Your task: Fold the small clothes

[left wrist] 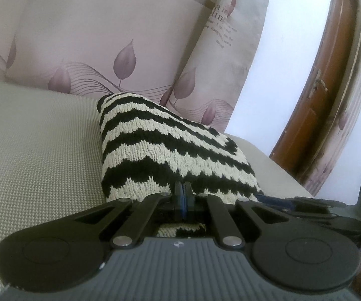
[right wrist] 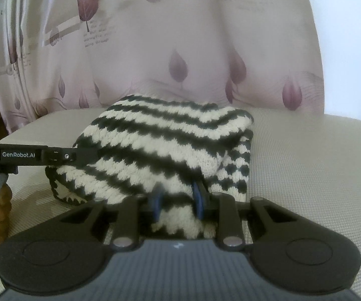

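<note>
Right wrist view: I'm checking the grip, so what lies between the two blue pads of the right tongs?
A bunch of the striped knit garment fills the gap between the right tongs.

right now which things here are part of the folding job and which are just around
Job:
- striped knit garment
- left gripper, shut on the garment
- right gripper, fingers apart around the garment's edge

Just around:
- leaf-print curtain
- grey cushion
- wooden door
</note>
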Action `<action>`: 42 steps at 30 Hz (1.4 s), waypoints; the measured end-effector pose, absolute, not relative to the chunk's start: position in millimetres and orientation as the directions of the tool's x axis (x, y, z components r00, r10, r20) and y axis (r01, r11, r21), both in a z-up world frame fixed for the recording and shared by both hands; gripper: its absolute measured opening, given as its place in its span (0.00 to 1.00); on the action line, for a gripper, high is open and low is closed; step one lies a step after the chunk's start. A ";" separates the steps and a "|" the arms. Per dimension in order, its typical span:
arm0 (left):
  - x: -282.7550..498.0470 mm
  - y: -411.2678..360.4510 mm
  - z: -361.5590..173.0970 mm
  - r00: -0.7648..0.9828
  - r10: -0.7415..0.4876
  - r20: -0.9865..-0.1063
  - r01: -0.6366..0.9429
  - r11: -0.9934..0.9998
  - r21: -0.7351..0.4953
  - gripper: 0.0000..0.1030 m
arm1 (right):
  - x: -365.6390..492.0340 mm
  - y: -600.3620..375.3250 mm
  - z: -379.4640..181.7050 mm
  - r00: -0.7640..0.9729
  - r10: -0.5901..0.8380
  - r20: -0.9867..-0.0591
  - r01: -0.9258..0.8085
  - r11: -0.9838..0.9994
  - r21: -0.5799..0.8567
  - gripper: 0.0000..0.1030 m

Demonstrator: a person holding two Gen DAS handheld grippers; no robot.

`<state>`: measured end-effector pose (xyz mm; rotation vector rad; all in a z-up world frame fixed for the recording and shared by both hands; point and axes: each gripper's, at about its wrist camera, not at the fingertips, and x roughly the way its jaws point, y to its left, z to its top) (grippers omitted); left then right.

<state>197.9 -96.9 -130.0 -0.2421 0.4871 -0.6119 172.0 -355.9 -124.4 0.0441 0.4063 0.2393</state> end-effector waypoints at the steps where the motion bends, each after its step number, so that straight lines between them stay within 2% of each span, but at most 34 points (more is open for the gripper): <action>1: 197.7 -97.3 -129.8 0.712 -0.600 -0.365 0.490 0.797 -0.354 0.11 | 171.7 -356.2 -124.2 0.891 0.240 -0.386 -0.222 0.971 0.092 0.24; 14: 195.2 -102.9 -128.0 0.725 -0.577 -0.376 0.489 0.816 -0.307 0.11 | 172.7 -358.7 -123.4 0.891 0.243 -0.385 -0.219 0.970 0.104 0.29; 17: 194.5 -103.4 -127.7 0.728 -0.573 -0.378 0.490 0.819 -0.298 0.11 | 172.9 -358.3 -123.3 0.891 0.242 -0.385 -0.220 0.970 0.101 0.31; 18: 194.3 -103.5 -127.6 0.728 -0.572 -0.378 0.491 0.820 -0.295 0.11 | 173.0 -358.0 -123.2 0.891 0.242 -0.385 -0.221 0.970 0.100 0.34; 20: 193.9 -104.1 -127.3 0.728 -0.570 -0.380 0.492 0.821 -0.290 0.11 | 173.7 -356.2 -123.3 0.887 0.245 -0.390 -0.226 0.969 0.095 0.60; 21: 193.3 -104.6 -127.2 0.730 -0.567 -0.381 0.491 0.823 -0.285 0.11 | 176.3 -353.5 -124.1 0.885 0.220 -0.410 -0.203 0.976 0.083 0.95; 22: 193.0 -105.0 -127.1 0.732 -0.565 -0.381 0.491 0.825 -0.281 0.11 | 180.6 -351.8 -125.3 0.877 0.199 -0.437 -0.183 0.980 0.079 1.00; 34: 189.7 -109.9 -126.4 0.742 -0.548 -0.386 0.493 0.837 -0.239 0.11 | 160.4 -374.6 -119.3 0.921 0.259 -0.292 -0.207 0.958 0.197 1.00; 42: 188.0 -112.5 -125.5 0.749 -0.536 -0.389 0.492 0.844 -0.214 0.11 | 161.7 -381.4 -118.9 0.923 0.262 -0.283 -0.202 0.953 0.225 1.00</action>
